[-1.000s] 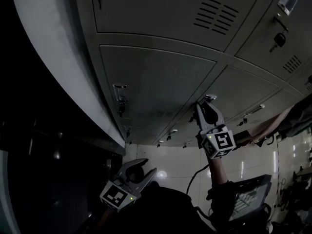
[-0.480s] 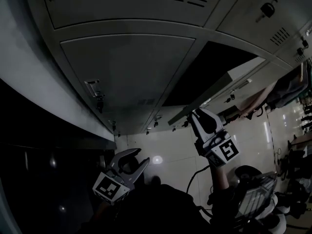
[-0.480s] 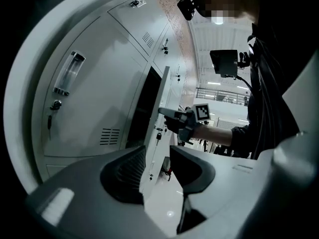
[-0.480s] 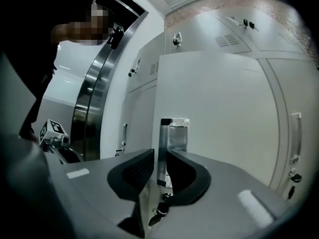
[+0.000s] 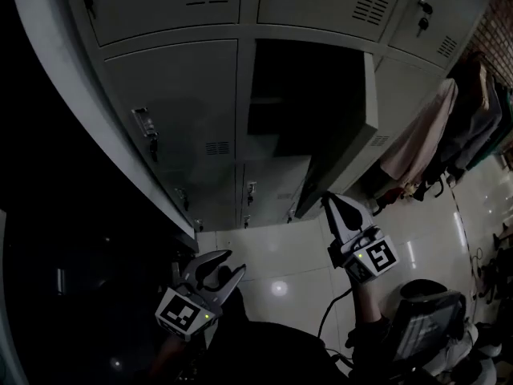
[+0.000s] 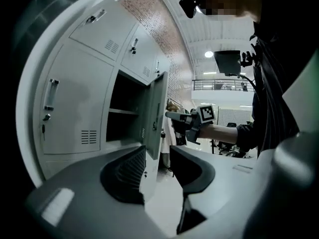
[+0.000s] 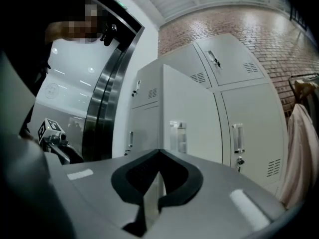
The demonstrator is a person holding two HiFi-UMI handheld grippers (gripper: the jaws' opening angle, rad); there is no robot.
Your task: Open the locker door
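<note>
The grey locker door [image 5: 345, 135] stands swung wide, hinged on its right, baring a dark compartment [image 5: 304, 95] with a shelf. My right gripper [image 5: 330, 199] is shut, its tip just off the door's lower free edge. In the right gripper view the jaws [image 7: 158, 152] meet at the tip with nothing between them. The door's outer face [image 7: 189, 118] and its handle [image 7: 177, 136] lie beyond them, untouched. My left gripper [image 5: 232, 261] hangs low and open, away from the lockers. Its view [image 6: 158, 151] shows the open door [image 6: 155, 113] edge-on and the right gripper [image 6: 168, 114] beside it.
Closed lockers [image 5: 176, 119] surround the open one. Clothes [image 5: 417, 143] hang on the right of the locker bank. A chair [image 5: 425, 327] stands on the glossy tiled floor [image 5: 276, 255] at lower right. A dark wall edge [image 5: 48, 95] runs along the left.
The door has swung from closed to wide open. My right gripper moved back and down with it. The head view has tilted, so more of the lockers shows. The left gripper stayed low.
</note>
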